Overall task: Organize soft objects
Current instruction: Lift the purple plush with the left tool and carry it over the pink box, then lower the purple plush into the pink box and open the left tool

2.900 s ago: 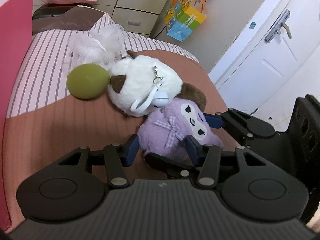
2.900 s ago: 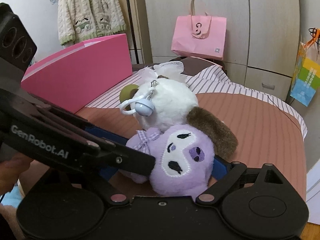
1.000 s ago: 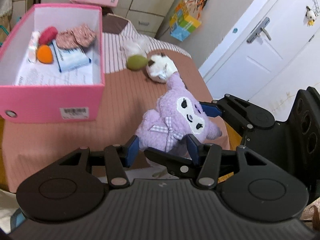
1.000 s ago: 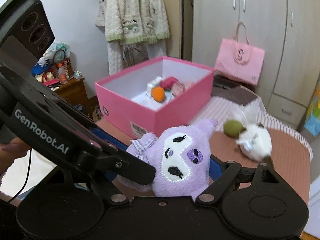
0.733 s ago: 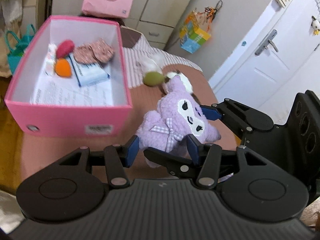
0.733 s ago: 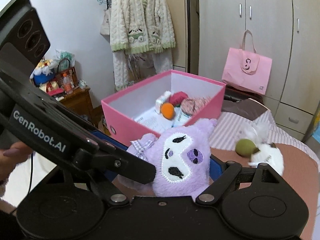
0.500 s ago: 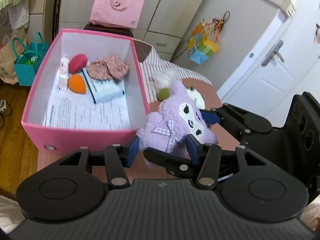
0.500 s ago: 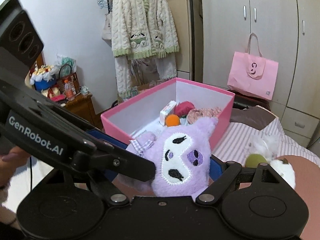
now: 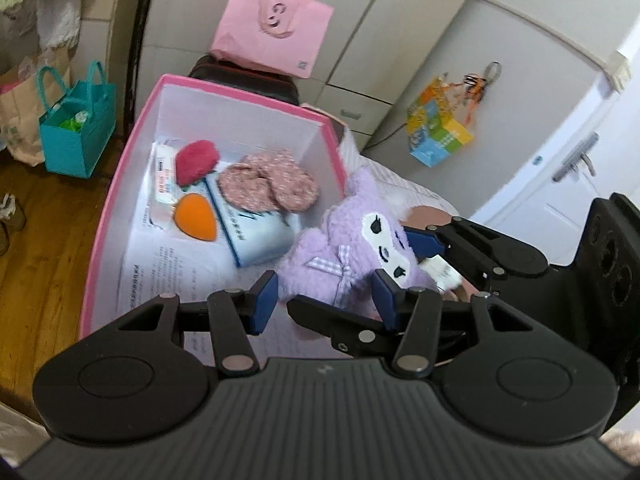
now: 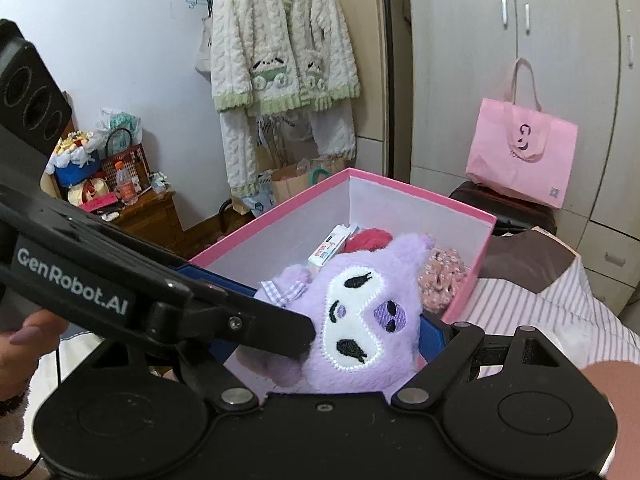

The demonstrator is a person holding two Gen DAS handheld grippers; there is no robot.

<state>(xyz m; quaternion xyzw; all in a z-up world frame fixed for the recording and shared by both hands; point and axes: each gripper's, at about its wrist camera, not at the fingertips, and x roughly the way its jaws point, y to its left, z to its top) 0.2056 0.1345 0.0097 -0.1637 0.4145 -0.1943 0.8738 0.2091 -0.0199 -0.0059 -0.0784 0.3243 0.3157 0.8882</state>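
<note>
Both claws angle downward, left claw apparently overlapping right claw.

Above the matt pink cardboard box with its smooth white paper lining hangs a fuzzy purple plush toy; inside lie speckled cloth pads, and beside the box runs glossy wooden floor.

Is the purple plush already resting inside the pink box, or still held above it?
Held above: both grippers clamp the purple plush over the pink box.
</note>
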